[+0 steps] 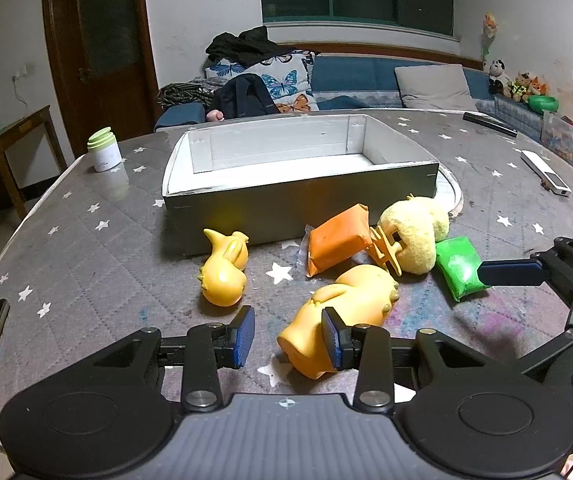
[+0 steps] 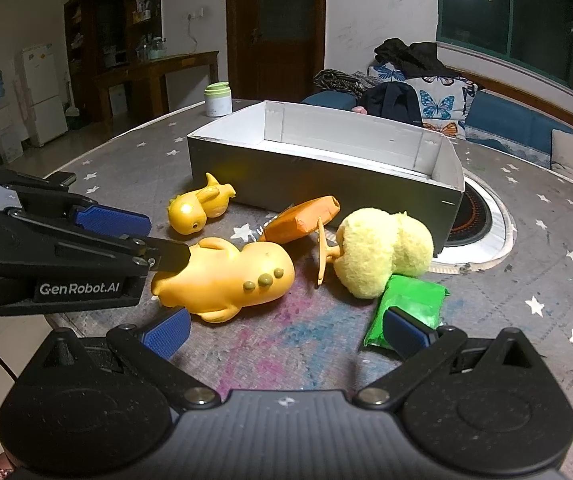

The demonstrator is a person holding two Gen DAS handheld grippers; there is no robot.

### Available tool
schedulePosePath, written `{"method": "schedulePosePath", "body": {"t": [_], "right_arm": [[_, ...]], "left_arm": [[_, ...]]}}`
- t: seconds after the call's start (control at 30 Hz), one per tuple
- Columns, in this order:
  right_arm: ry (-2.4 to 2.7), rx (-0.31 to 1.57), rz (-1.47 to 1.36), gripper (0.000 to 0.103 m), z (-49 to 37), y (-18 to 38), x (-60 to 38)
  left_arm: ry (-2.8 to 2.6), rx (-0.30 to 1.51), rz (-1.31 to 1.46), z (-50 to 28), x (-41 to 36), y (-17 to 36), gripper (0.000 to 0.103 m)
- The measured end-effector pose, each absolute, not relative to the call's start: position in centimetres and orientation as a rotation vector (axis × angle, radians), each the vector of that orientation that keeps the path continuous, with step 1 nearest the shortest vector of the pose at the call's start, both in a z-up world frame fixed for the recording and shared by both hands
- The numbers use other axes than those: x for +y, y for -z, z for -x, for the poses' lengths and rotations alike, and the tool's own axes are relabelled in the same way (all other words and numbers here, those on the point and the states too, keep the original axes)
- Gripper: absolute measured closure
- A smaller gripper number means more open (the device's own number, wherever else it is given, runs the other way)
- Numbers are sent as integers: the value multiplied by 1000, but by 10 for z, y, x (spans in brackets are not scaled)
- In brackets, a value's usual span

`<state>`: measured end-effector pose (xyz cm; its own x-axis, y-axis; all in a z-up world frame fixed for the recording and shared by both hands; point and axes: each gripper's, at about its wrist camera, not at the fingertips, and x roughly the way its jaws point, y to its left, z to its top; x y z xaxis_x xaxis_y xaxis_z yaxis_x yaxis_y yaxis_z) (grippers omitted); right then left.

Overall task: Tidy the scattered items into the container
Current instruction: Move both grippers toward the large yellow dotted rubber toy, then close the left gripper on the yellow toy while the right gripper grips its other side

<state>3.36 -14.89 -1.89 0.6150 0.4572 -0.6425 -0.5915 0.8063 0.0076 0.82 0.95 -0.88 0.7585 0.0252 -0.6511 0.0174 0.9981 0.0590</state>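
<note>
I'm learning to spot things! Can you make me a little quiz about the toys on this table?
1. True or false: the grey box already has toys in it.
2. What colour is the packet beside the fluffy chick? A red, B green, C white.
3. How many hard yellow rubber toys lie on the table?

Key: 1 false, as far as its visible inside shows. 2 B. 3 two: the big one and the small one.

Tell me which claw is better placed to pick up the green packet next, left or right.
Right. The right claw stands open with one blue pad beside the green packet. The left claw is open over by the big yellow rubber toy, farther from the packet.
</note>
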Motion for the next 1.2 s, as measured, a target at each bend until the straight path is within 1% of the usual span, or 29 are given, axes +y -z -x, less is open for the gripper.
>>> {"method": "schedulePosePath", "body": {"t": [0.97,1.2], "right_arm": [[-733,686,248,1,-47,28,-122],[-782,695,262,7,-51,32,-112]], "left_arm": [[165,757,-39,-22,19,11,64],[217,792,17,-31,31,15,63]]}}
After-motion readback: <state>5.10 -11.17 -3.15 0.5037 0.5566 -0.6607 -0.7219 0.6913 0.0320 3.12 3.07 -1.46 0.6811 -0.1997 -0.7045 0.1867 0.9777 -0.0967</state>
